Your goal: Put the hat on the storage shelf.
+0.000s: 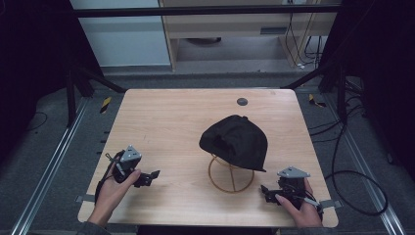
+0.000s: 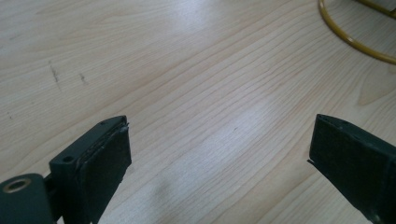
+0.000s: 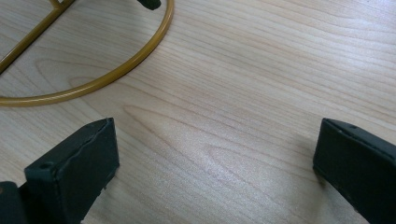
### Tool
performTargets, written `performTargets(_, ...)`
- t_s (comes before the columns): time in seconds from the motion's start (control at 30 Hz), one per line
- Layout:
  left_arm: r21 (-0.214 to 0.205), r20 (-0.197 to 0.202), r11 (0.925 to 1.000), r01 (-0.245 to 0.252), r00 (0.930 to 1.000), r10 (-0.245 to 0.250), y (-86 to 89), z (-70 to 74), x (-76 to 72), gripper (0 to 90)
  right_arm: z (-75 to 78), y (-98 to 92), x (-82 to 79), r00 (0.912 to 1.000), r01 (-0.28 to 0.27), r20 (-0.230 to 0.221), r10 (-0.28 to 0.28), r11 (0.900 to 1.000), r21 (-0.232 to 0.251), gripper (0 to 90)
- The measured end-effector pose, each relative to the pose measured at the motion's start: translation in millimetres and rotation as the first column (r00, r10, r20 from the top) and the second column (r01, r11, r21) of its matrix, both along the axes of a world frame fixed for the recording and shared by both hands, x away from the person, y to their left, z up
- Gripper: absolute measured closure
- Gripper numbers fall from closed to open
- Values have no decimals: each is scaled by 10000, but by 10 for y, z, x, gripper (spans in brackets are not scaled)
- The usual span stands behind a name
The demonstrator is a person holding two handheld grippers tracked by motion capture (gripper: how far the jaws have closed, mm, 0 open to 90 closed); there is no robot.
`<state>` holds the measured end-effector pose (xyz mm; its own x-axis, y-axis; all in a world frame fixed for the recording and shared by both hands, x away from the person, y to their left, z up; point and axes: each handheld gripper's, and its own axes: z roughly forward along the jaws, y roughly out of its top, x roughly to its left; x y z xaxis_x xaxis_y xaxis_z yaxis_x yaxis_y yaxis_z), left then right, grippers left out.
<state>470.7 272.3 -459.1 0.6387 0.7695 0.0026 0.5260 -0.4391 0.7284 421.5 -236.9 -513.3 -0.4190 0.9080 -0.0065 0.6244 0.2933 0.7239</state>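
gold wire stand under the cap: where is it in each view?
High view: the round gold wire stand sits at centre, below the black cap.
Left gripper view: an arc of its ring at top right.
Right gripper view: ring and spoke at top left.
Shared landmark: the light wooden table.

A lab: dark rig frame (image 1: pixel 205 10), floor cables (image 1: pixel 359 181).

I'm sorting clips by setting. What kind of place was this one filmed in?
Probably a lab or data-recording rig, not a home. A bare wooden table stands inside a dark metal frame, loose cables trail over the grey floor, and a black cap sits on a gold wire stand between two handheld grippers.
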Motion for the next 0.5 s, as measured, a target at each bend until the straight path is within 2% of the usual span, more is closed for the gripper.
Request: performTargets(0.5,-245,161,9961,-848,9962,852,223,-227,56,48,0,0,0,10000,1,-1,-1,10000,4,4)
